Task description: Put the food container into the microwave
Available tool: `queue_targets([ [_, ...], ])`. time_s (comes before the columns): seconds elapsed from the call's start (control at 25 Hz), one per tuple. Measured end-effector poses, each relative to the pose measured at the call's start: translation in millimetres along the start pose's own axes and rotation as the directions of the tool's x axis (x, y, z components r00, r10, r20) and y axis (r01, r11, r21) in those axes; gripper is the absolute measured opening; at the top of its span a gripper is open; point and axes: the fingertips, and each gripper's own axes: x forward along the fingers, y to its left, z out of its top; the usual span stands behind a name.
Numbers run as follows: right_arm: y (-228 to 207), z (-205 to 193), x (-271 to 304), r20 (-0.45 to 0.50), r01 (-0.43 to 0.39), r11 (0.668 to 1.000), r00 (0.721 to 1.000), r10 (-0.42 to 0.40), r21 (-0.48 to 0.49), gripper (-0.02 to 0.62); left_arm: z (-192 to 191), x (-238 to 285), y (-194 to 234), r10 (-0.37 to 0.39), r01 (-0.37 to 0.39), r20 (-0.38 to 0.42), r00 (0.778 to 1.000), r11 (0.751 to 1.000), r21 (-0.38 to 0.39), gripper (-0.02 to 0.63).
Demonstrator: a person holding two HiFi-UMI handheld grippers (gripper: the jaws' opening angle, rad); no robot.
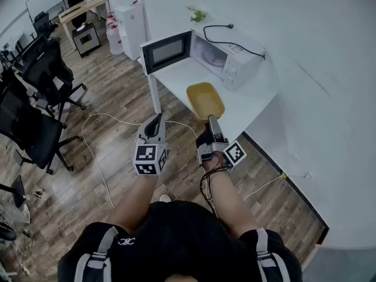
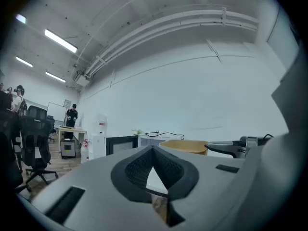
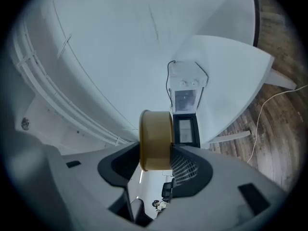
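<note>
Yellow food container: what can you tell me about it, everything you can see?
The food container is a mustard-yellow tub with rounded corners. It looks like plastic, has no lid, and nothing shows inside. The right gripper grips its near end. It lies about level above the white table, short of the open microwave. Whether it touches the table is unclear.

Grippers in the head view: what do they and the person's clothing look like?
The left gripper is a light grey wedge with dark pads; the right gripper looks darker. Each carries a cube of black-and-white square markers. A dark cable loops at the right wrist. The person wears a black short-sleeved top.
</note>
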Motion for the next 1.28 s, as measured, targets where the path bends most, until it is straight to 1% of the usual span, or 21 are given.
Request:
queue_targets([
  [0.12, 0.2, 0.2, 1.6, -0.002, -0.003, 0.999, 1.0, 0.003, -0.033, 0.202, 3.2, 2.5, -1.0, -0.003, 0.003, 0.007, 1.0, 1.0, 0.02, 0.002],
  [0.32, -0.1, -9.2, 4.7, -0.014, -0.011, 0.999, 1.0, 0.011, -0.031, 0.201, 3.0, 1.6, 5.6, -0.012, 0.012, 0.009, 1.0, 1.0, 0.012, 0.002],
  [0.44, -2.2, -11.9, 7.3, -0.006, -0.005, 1.0, 1.0, 0.005, -0.025, 0.201, 3.0, 2.5, 10.4, -0.019, 0.019, 0.008, 1.0, 1.0, 0.006, 0.002],
  [0.6, -8.3, -10.5, 10.3, 0.053, -0.009, 1.0, 0.999, 0.009, 0.013, 0.204, 0.1, 5.8, 21.1, -0.024, 0.024, 0.006, 1.0, 1.0, -0.006, 0.001],
  [0.68, -10.5, -10.5, 13.1, 0.081, -0.015, 1.0, 0.997, 0.014, 0.01, 0.204, -1.1, 8.0, 28.1, -0.031, 0.031, 0.004, 1.0, 1.0, -0.007, 0.002],
  [1.08, -14.5, -30.1, 30.7, 0.141, -0.05, 0.999, 0.989, 0.05, -0.003, 0.204, -2.2, 12.5, 59.6, -0.092, 0.092, 0.006, 0.996, 0.996, 0.003, 0.002],
  [1.28, -16.3, -32.4, 38.2, 0.151, -0.044, 0.999, 0.987, 0.046, -0.017, 0.204, 0.1, 21.0, 68.9, -0.113, 0.113, 0.008, 0.994, 0.994, -0.001, 0.002],
])
